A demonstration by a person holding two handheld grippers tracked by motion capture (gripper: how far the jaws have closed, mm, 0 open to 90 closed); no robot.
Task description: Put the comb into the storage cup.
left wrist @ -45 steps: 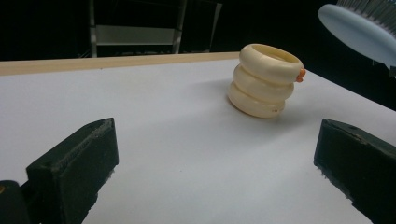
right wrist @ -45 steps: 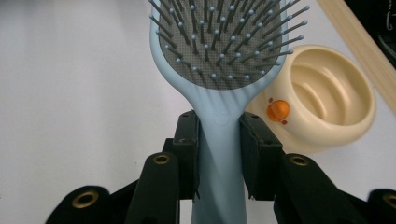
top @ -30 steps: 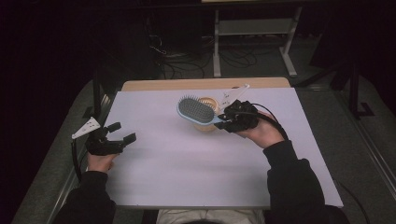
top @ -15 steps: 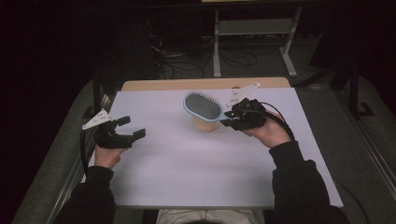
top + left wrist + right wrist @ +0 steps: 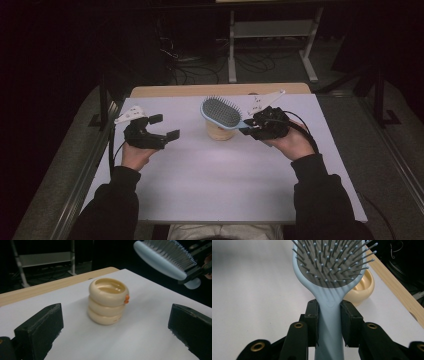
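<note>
Two grippers over the white table (image 5: 210, 190). Left gripper (image 5: 162, 127) at nine o'clock in the high view, jaws spread wide, nothing between them, aimed across toward three o'clock. Dead centre next: cream ringed pot (image 5: 221, 131) upright on the sheet, seen between the spread jaws in the left gripper view (image 5: 107, 301), well apart from both. Directly above it, pale blue hairbrush (image 5: 222, 113) held off the table, bristles up, long axis running ten o'clock to four o'clock, head toward ten, handle toward four. Right gripper (image 5: 251, 127) at two o'clock, clamped on the brush handle just below the head; black pads (image 5: 312, 315) pressing both sides of it in the right gripper view.
</note>
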